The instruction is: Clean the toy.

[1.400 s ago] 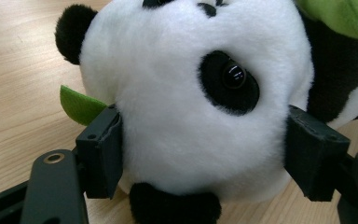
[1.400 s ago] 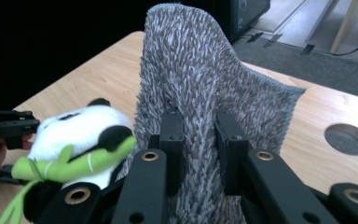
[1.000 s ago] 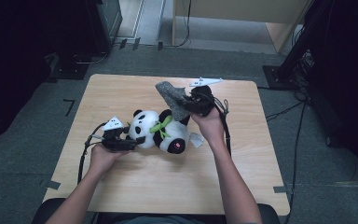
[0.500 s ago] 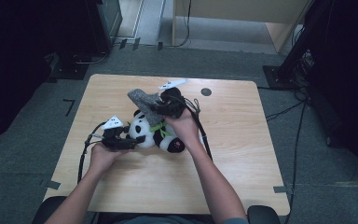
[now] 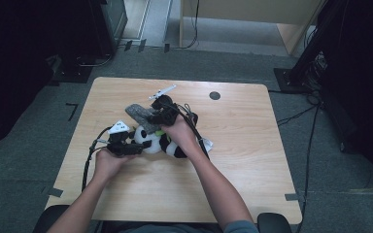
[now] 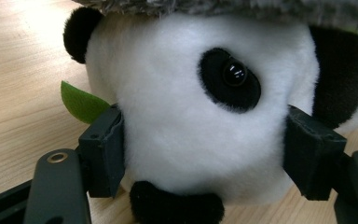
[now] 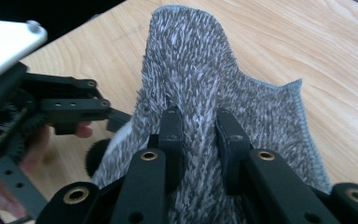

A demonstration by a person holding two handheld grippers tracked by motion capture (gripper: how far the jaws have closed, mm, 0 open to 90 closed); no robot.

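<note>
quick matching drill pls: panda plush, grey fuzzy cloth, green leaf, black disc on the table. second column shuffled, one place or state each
Things:
1. panda plush
2. grey fuzzy cloth
3. green leaf
4. black disc

Place or state:
A. pinched in the right gripper
B. lying alone on the table, toward the far edge
C. head squeezed by the left gripper
D. poking out beside the plush, next to one of the left gripper's fingers

Pairs: 1-C, 2-A, 3-D, 4-B

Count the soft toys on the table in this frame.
1: a plush panda lies left of the table's middle, its head between the left gripper's fingers. The grey fuzzy cloth pinched by the right gripper hangs over it and may hide something.
</note>
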